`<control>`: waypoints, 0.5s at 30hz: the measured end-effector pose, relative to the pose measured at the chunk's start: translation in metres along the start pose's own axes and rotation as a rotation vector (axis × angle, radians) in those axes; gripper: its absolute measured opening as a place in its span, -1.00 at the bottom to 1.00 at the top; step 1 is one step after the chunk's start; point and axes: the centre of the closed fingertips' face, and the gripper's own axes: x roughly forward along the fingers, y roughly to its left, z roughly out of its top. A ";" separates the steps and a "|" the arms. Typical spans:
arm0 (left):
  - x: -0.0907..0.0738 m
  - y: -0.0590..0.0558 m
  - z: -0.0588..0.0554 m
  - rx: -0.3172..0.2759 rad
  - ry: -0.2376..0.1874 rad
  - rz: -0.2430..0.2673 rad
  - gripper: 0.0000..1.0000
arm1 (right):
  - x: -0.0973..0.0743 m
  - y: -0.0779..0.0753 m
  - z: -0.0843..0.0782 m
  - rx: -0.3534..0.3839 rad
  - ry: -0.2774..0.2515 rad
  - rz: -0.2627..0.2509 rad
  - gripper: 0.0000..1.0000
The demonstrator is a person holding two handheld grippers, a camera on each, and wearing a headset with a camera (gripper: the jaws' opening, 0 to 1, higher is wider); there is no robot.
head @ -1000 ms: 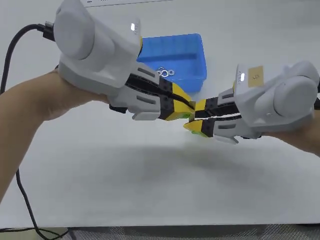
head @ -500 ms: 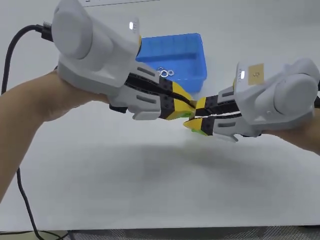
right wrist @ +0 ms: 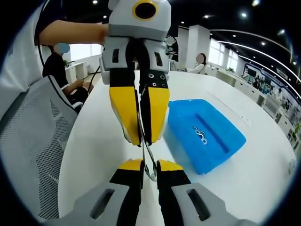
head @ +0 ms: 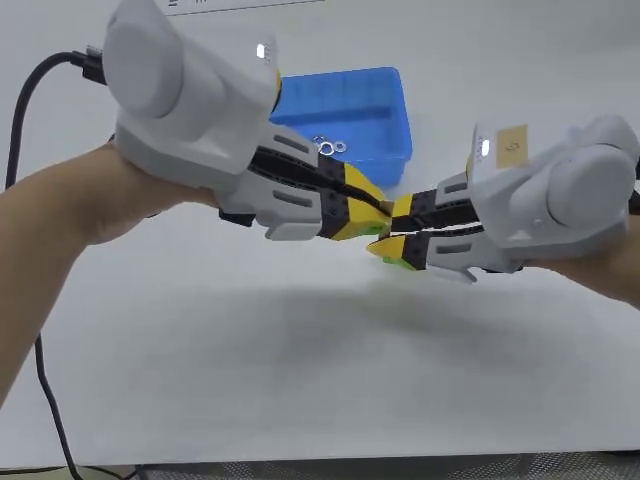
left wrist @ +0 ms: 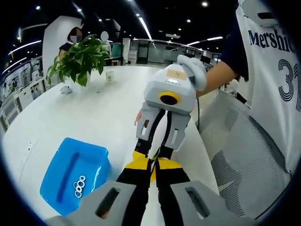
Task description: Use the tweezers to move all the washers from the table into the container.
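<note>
Hardly anything has shifted over the last second. My two claws stay tip to tip above the white table (head: 300,380), and the small drift of the picture is my head moving. My left gripper (head: 378,212) and my right gripper (head: 390,240) meet nose to nose. The tweezers (right wrist: 146,150) run from one to the other, and both pairs of jaws are clenched on them, the right at one end and the left further along.

The washers (head: 332,147) lie in a small cluster inside the blue container (head: 385,95), which sits on the far side of the table behind my claws.

A black cable (head: 20,120) trails off my left hand. The room is an open office with ceiling lights, a potted plant (left wrist: 80,56) on a far desk and a mesh chair (left wrist: 235,155) beside me. My shirt (left wrist: 268,37) reads "Mershi" above a large "3". A tan sticker (head: 512,150) on the right claw is too small to read.
</note>
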 end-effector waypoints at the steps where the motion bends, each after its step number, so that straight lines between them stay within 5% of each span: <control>1: 0.000 0.000 0.000 0.000 -0.002 0.001 -0.85 | 0.000 0.000 0.000 0.002 -0.001 -0.001 -0.77; 15: -0.001 0.013 -0.001 -0.029 0.013 0.004 -0.86 | 0.002 -0.006 -0.002 0.039 -0.007 -0.011 -0.77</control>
